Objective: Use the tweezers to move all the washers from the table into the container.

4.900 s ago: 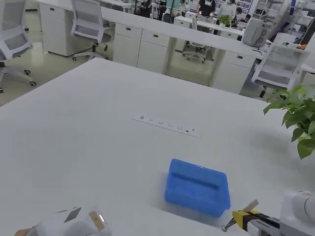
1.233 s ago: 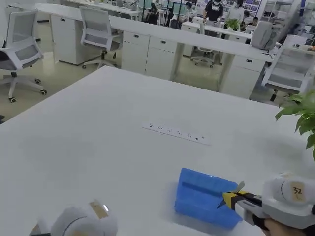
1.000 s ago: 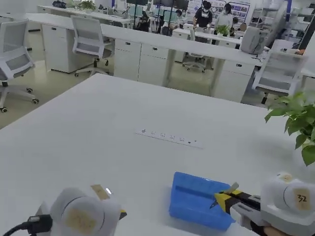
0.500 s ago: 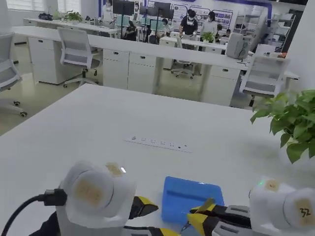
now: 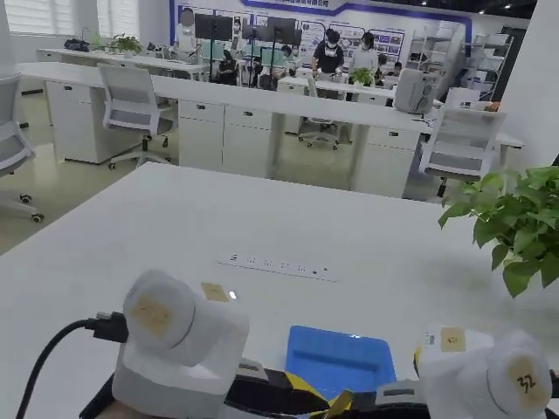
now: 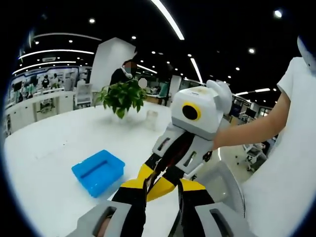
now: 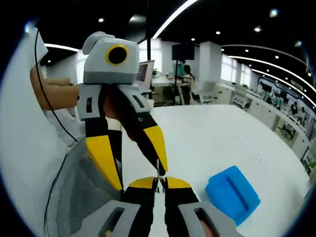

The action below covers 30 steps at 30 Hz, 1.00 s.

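Observation:
The blue container (image 5: 336,358) sits on the white table (image 5: 131,236) just beyond both grippers; it also shows in the left gripper view (image 6: 98,171) and the right gripper view (image 7: 232,194). My right gripper (image 7: 159,183) is shut on thin metal tweezers (image 7: 158,174). My left gripper (image 7: 138,175) faces it nose to nose with its jaws spread, one yellow tip close beside the tweezers. In the head view the left gripper (image 5: 288,393) and the right gripper (image 5: 349,403) meet at the bottom edge, in front of the container. The tweezers' tips are hidden between the jaws.
A potted plant (image 5: 515,218) stands at the table's right side. A flush socket strip (image 5: 278,264) lies mid-table. Desks, chairs and people fill the office behind. A cable (image 5: 52,349) trails from the left gripper.
The left gripper has risen into view and the right gripper has swung in from the container's right, so the two now meet tip to tip. The head camera has tilted up.

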Each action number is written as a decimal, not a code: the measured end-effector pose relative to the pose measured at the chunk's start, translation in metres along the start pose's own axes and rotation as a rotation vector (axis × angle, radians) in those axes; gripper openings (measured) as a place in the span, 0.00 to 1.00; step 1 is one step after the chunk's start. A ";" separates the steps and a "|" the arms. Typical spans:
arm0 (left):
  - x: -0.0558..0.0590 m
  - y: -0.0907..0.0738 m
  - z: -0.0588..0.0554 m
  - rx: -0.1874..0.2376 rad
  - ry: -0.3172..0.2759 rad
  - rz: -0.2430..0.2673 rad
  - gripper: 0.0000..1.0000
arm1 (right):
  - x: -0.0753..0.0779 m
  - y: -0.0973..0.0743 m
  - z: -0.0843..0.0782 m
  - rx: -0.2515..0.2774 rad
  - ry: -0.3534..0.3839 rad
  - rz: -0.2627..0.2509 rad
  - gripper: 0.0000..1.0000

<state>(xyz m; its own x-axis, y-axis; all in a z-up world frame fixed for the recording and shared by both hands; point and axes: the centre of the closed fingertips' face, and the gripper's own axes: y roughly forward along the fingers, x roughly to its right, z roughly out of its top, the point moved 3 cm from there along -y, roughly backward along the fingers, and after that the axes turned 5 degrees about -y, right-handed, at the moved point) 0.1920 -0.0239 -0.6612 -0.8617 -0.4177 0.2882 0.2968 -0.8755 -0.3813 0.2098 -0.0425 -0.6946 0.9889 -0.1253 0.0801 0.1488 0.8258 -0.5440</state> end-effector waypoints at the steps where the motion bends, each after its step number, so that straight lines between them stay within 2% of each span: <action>1: 0.002 0.000 0.000 -0.006 0.014 -0.017 0.22 | -0.002 -0.001 0.000 -0.004 -0.008 0.010 0.03; 3: 0.007 0.001 0.000 -0.022 0.046 -0.059 0.21 | -0.006 -0.002 -0.002 -0.032 -0.039 0.043 0.03; 5: 0.009 0.001 0.001 -0.028 0.069 -0.079 0.18 | -0.010 -0.004 -0.003 -0.055 -0.063 0.066 0.03; 8: 0.010 0.001 0.002 -0.024 0.077 -0.100 0.13 | -0.012 -0.006 -0.002 -0.051 -0.061 0.077 0.03; 9: 0.011 0.001 0.004 -0.014 0.083 -0.122 0.11 | -0.015 -0.007 -0.003 -0.053 -0.056 0.091 0.03; 13: 0.011 0.003 0.005 0.011 0.073 -0.132 0.04 | -0.018 -0.009 -0.003 -0.059 -0.060 0.092 0.03; 15: 0.011 0.004 0.005 0.017 0.059 -0.135 0.04 | -0.017 -0.009 -0.004 -0.059 -0.053 0.088 0.03; 18: 0.012 0.006 0.002 0.013 0.073 -0.133 0.06 | -0.018 -0.011 -0.005 -0.059 -0.048 0.081 0.03; 22: 0.013 0.007 0.005 0.030 0.072 -0.139 0.10 | -0.021 -0.010 -0.008 -0.079 -0.048 0.095 0.03; 25: 0.013 0.009 0.006 0.028 0.094 -0.137 0.07 | -0.023 -0.008 -0.010 -0.090 -0.055 0.106 0.03; 30: 0.013 0.013 0.006 0.031 0.094 -0.150 0.04 | -0.023 -0.007 -0.011 -0.096 -0.054 0.124 0.02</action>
<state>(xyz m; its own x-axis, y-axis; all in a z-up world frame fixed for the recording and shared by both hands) 0.1874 -0.0418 -0.6572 -0.9313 -0.2588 0.2563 0.1736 -0.9340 -0.3124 0.1855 -0.0518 -0.7019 0.9987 0.0061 0.0508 0.0273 0.7766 -0.6294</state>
